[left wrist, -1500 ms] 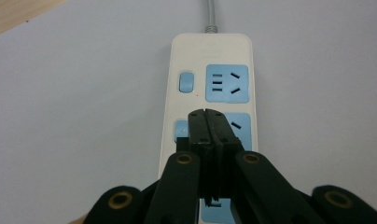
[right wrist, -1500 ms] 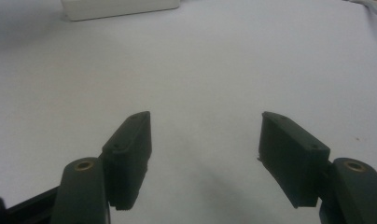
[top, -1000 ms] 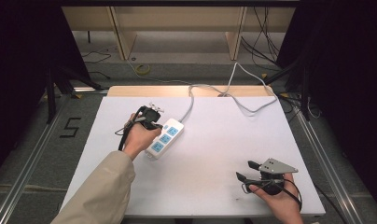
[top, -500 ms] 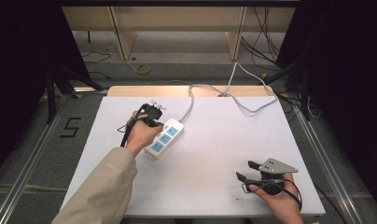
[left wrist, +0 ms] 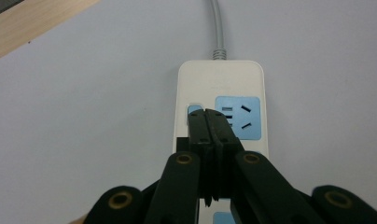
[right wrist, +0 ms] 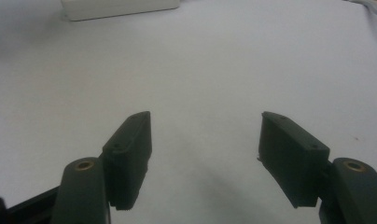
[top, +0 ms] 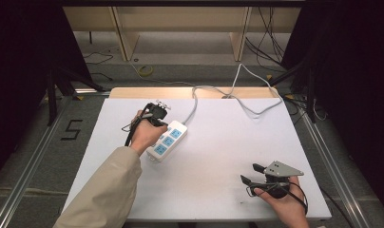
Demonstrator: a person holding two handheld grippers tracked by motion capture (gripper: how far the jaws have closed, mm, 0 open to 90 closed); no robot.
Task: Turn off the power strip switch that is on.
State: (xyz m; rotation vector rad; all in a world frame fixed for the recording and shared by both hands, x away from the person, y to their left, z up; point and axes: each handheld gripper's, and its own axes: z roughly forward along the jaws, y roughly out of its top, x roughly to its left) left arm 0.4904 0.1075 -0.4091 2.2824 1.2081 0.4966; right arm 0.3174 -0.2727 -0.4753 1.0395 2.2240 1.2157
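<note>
Power strip (left wrist: 222,116) on a white table (top: 228,156), with its grey cord (left wrist: 217,28) running away from the left gripper (left wrist: 206,113). The strip looks to be a rigid plastic block — light, hard and smooth, likely to slide on the tabletop if pushed from the side rather than from above. Its long side walls would be the sensible place to take hold; the cord is soft and would give poor control. The left gripper's jaws are pressed together with nothing between them, and their joined tip rests on or just above the small blue switch (left wrist: 193,110) beside the nearest blue socket (left wrist: 242,119) — contact cannot be confirmed. The right gripper (top: 247,174) lies well apart from the strip, near the table's front edge, jaws spread and empty over bare tabletop.
</note>
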